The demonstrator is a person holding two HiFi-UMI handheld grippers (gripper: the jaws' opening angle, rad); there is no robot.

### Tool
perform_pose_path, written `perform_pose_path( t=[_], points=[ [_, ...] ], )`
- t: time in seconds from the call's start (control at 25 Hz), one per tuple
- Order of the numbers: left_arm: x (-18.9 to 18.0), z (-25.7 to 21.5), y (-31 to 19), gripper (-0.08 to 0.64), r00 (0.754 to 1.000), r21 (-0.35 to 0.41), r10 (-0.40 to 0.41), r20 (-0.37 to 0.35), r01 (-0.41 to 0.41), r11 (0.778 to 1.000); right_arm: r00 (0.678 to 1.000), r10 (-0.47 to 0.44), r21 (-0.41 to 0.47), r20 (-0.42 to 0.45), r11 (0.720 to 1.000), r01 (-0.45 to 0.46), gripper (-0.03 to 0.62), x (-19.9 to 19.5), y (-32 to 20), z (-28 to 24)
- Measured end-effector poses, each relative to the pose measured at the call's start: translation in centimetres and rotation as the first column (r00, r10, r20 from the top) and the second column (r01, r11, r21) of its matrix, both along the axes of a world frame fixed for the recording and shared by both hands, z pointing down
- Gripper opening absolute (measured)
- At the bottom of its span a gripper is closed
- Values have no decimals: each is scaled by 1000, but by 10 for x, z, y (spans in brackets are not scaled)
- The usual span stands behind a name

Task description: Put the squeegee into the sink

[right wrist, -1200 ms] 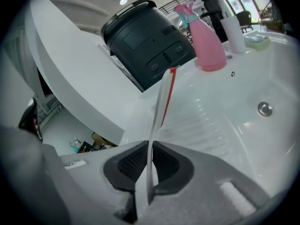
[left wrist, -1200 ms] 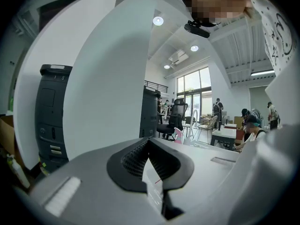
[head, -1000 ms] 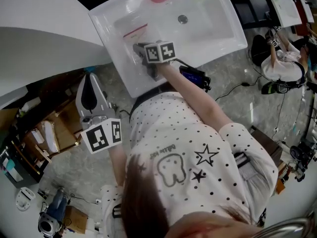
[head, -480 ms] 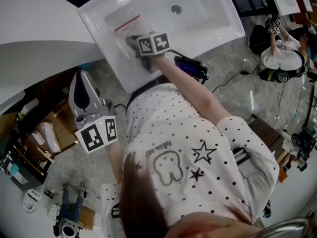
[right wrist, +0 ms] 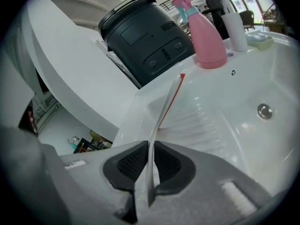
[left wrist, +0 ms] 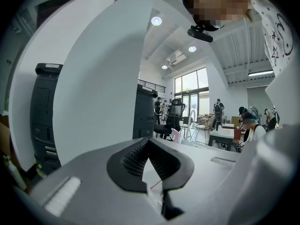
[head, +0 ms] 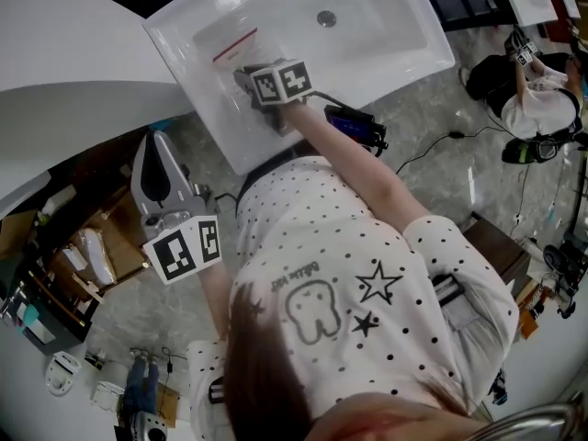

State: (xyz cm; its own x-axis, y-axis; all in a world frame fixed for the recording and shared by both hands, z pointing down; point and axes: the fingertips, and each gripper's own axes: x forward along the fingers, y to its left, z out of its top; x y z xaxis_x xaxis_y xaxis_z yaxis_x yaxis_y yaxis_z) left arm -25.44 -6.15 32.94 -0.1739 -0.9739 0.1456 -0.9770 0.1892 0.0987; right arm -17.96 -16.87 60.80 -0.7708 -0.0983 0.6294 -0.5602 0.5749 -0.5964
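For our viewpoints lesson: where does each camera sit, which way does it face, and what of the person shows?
Head view: on the head, steeply down at the sink; hair, shirt, right arm show.
Left gripper view: on the left gripper, facing level across the room; shut jaws.
Right gripper view: on the right gripper, tilted into the sink; jaws clamp the squeegee.
Shared by head and right gripper views: sink, squeegee.

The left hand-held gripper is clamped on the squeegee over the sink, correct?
No. It is the right hand-held gripper that is clamped on the squeegee over the sink; the right gripper view shows the clear blade pinched between its jaws.
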Motion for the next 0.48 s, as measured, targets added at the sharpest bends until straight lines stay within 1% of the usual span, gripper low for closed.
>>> perform_pose_path(
  t=[0.12,0.24,0.32,0.48],
  points=[
    [0,0,2,-15,1000,-2,-5,-1,5,1000,1000,0,7,-5,1000,0,35,1,0,0],
    [-1,0,3,-15,1000,-2,-9,0,9,1000,1000,-6,11,-30,1000,6,57,5,-1,4],
    [-2,0,3,-15,1000,-2,-11,2,11,1000,999,-19,-7,-46,1000,19,92,6,1,9],
    [-3,0,3,-15,1000,1,-12,3,12,1000,999,-18,-44,-46,999,16,109,7,6,16]
  ],
)
